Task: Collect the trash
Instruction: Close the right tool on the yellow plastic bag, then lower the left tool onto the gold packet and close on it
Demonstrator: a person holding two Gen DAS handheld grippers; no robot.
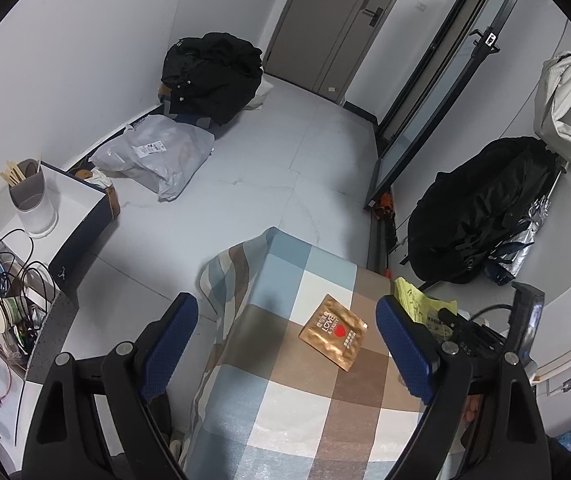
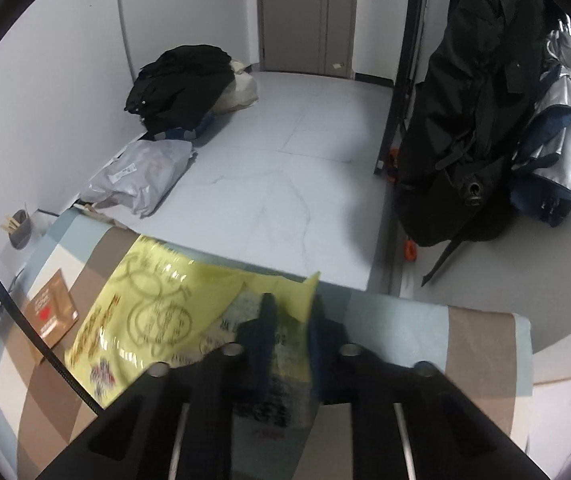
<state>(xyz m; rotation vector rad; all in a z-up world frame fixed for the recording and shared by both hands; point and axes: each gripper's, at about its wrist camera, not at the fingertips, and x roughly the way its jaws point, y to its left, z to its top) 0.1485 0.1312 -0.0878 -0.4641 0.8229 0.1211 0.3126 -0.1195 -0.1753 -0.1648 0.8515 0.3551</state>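
Right claw (image 2: 291, 316), pressed together, pinches the yellow wrapper (image 2: 141, 304) at its right edge on the checked blanket (image 2: 405, 320); we judge it light, limp and slippery. Left claw (image 1: 285, 340) hangs spread over the gold packet (image 1: 333, 332). Far left, a cup (image 1: 31, 196) holds chopsticks (image 1: 13, 174).

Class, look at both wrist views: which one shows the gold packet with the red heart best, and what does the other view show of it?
The left wrist view shows the gold packet best: whole, sharp, lying flat on the checked cover ahead of the open left gripper. The right wrist view shows it small at the left edge, partly crossed by a black cable.
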